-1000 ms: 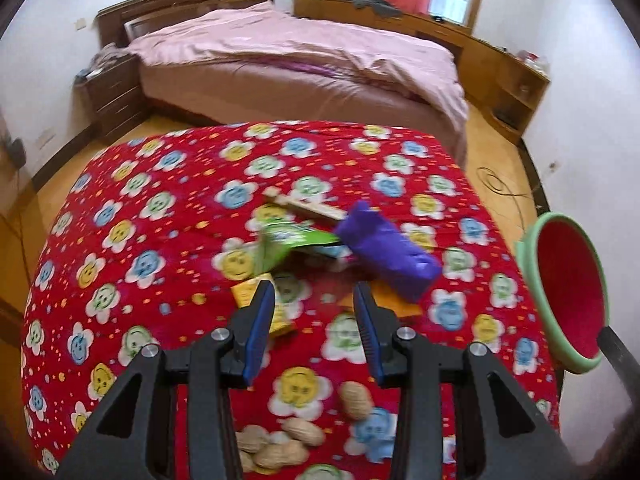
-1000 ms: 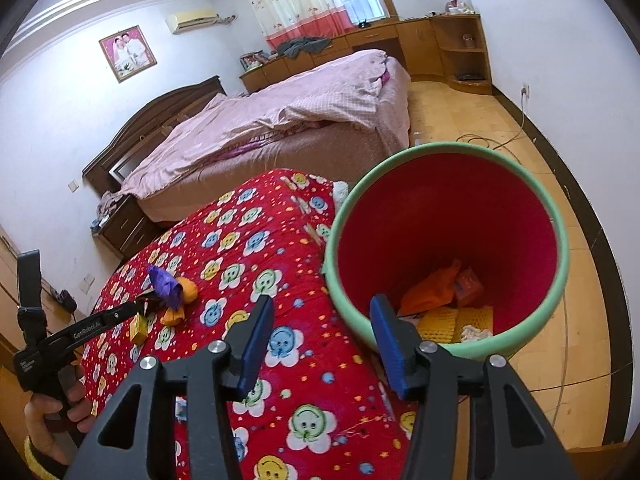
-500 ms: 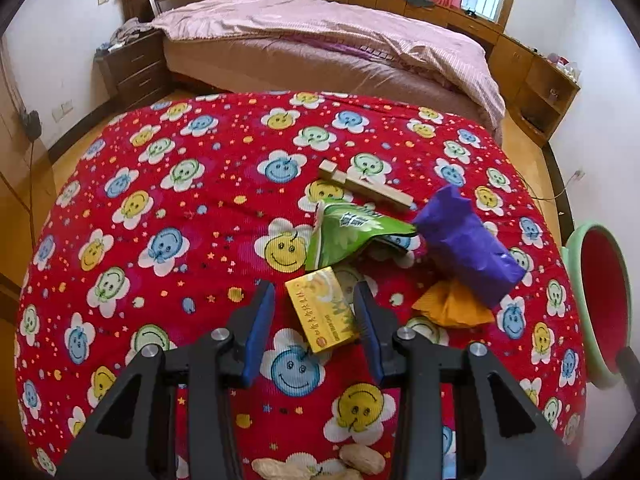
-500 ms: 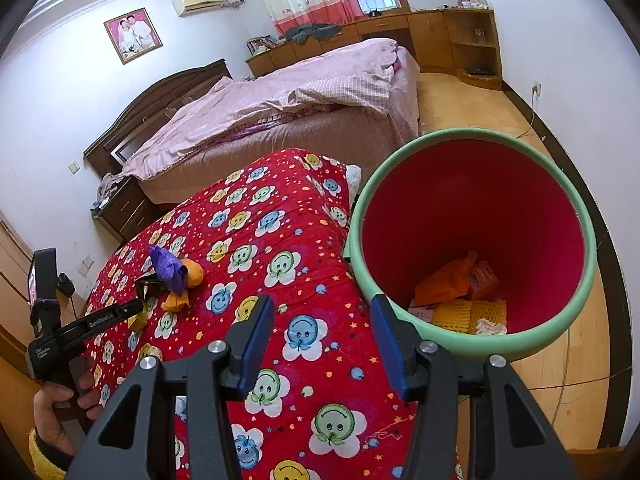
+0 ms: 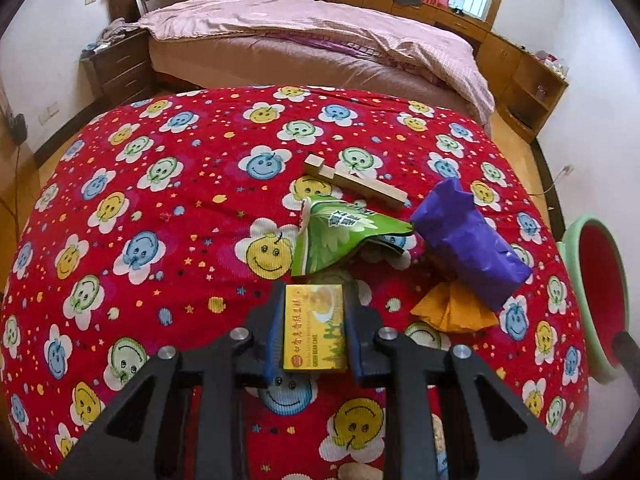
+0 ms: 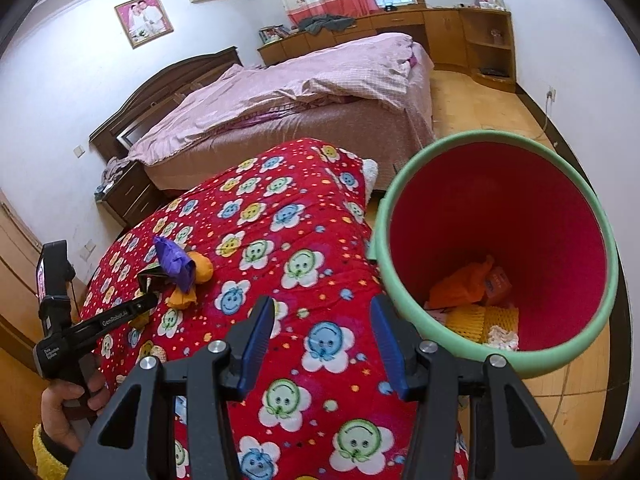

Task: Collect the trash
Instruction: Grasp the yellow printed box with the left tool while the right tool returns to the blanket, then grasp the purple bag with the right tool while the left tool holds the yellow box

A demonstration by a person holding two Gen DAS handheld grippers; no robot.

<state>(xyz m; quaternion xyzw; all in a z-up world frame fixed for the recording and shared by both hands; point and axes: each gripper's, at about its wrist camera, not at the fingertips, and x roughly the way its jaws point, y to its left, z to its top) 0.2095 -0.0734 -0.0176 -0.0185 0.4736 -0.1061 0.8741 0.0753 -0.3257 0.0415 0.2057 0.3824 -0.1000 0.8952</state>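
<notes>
Gripping the small yellow cardboard cake box (image 5: 315, 328), your left gripper (image 5: 314, 334) has both blue pads pressed against its long sides, low over the near part of the red flower-print quilt (image 5: 168, 208). Half a second ago the box lay loose between parted fingers; now they have closed on it.

Your right gripper (image 6: 320, 340) hangs with its fingers apart and nothing between them, above the quilt's right edge, just beside the green-rimmed red bucket (image 6: 576, 208), which already holds orange and yellow scraps. It sits a little closer to the bucket than before.

Just beyond the box lies the crumpled green snack wrapper (image 5: 340, 236), its near edge almost touching the box's far end. Lifting carelessly could drag that wrapper along or flick it off the quilt. The box is slick and thin-walled, so a hard squeeze may crush it, and a light one could let it slip on the way to the bucket.

Farther right rest the purple foil bag (image 5: 468, 248) on the orange paper (image 5: 452, 312), then the pale wooden block (image 5: 356, 184).
</notes>
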